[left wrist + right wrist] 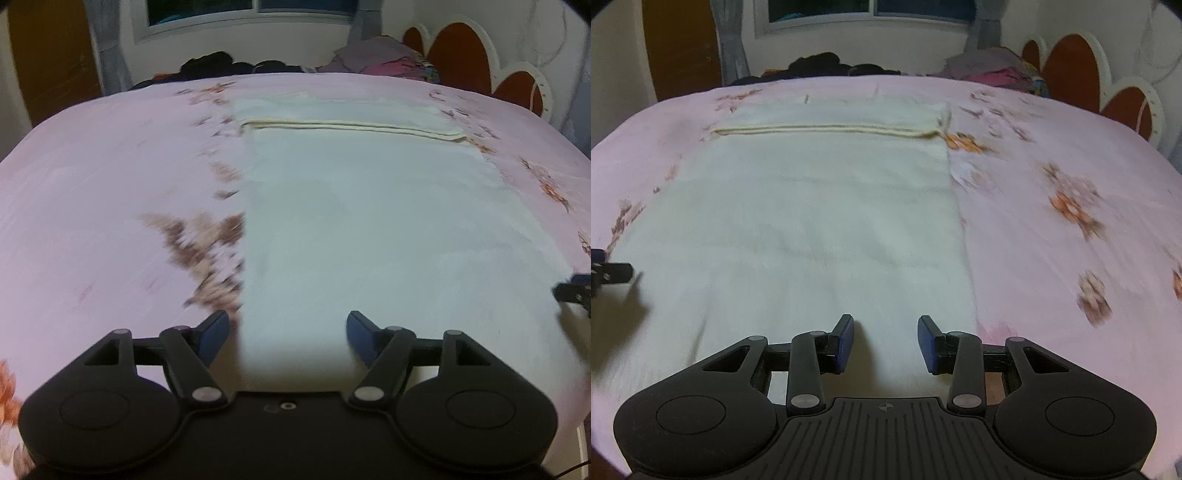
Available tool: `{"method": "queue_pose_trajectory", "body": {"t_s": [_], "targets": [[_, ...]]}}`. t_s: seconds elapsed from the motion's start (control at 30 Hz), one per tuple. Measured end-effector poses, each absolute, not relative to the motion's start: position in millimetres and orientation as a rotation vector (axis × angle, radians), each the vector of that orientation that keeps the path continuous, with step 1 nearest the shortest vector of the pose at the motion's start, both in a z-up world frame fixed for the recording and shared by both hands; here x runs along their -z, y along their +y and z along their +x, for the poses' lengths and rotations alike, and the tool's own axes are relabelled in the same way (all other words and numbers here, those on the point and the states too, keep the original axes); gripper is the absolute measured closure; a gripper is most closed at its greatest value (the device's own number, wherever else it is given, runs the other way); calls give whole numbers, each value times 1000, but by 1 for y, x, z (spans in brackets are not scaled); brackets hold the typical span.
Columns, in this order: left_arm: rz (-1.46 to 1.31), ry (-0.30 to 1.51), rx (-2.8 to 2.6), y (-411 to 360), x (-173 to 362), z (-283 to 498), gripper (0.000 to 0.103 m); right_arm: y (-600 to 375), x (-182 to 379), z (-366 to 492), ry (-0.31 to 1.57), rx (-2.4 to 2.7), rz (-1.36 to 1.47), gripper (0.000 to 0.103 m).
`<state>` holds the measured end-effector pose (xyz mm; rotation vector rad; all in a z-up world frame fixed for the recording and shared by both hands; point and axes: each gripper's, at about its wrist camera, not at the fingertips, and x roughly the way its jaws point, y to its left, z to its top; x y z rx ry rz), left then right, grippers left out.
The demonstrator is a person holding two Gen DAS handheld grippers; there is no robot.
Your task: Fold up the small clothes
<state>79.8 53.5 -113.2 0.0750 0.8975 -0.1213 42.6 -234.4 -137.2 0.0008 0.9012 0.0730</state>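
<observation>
A cream-white garment (369, 221) lies flat on the pink floral bedsheet (110, 184), its near edge beneath the left claw (287, 325) and right claw (885, 328), both spread wide and gripping nothing.

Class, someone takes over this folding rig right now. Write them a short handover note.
Left gripper: open, holding nothing, at the near left edge of the white cloth.
Right gripper: open, holding nothing, over the cloth's near right corner.
Cloth lies flat on the pink floral bedsheet; its far end looks already folded over.
Left to do: grasp the near corners and fold again.
</observation>
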Motion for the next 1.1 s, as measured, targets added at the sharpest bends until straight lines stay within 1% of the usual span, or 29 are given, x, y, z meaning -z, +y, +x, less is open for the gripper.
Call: {"method": "queue_pose_trajectory", "body": {"t_s": [0.03, 0.07, 0.1, 0.13, 0.17, 0.27, 0.4, 0.5, 0.57, 0.6, 0.67, 0.7, 0.73, 0.77, 0.8, 0.87, 0.9, 0.93, 1.1], "targets": [[65, 905, 116, 58, 114, 76, 33, -236, 137, 36, 905, -64, 3, 64], [55, 915, 113, 63, 115, 72, 33, -238, 138, 31, 909, -56, 6, 62], [44, 924, 113, 67, 116, 68, 33, -240, 138, 26, 910, -44, 9, 55], [35, 931, 115, 70, 117, 64, 33, -241, 137, 22, 905, -29, 12, 32], [27, 937, 117, 73, 117, 60, 34, -243, 136, 17, 892, -16, 14, 21], [2, 951, 125, 80, 119, 50, 35, -249, 134, 8, 882, 9, 11, 21], [-31, 966, 142, 85, 121, 39, 37, -258, 139, 5, 917, 29, 50, 21], [-71, 980, 154, 86, 122, 35, 43, -265, 143, 0, 933, 52, 87, 21], [-88, 992, 176, 84, 122, 34, 53, -269, 146, -4, 947, 59, 113, 22], [-95, 998, 187, 83, 123, 34, 55, -271, 147, -5, 955, 58, 133, 22], [-106, 1008, 208, 81, 123, 36, 66, -276, 148, -10, 961, 41, 180, 38], [-111, 1012, 215, 81, 123, 37, 70, -276, 147, -12, 962, 36, 193, 42], [-121, 1016, 226, 81, 123, 39, 84, -276, 146, -12, 963, 30, 200, 52], [-141, 1028, 245, 82, 123, 41, 95, -276, 145, -12, 966, 17, 218, 63], [-159, 1038, 262, 82, 123, 43, 95, -276, 144, -12, 971, 7, 235, 67], [-143, 1024, 271, 77, 123, 44, 96, -273, 142, -10, 982, -19, 246, 86], [-140, 1015, 278, 76, 122, 45, 96, -273, 141, -9, 986, -31, 252, 89], [-146, 1004, 283, 75, 120, 45, 96, -272, 139, -8, 989, -45, 258, 97], [-166, 912, 306, 75, 97, 55, 97, -269, 122, -3, 936, -86, 275, 97]]}}
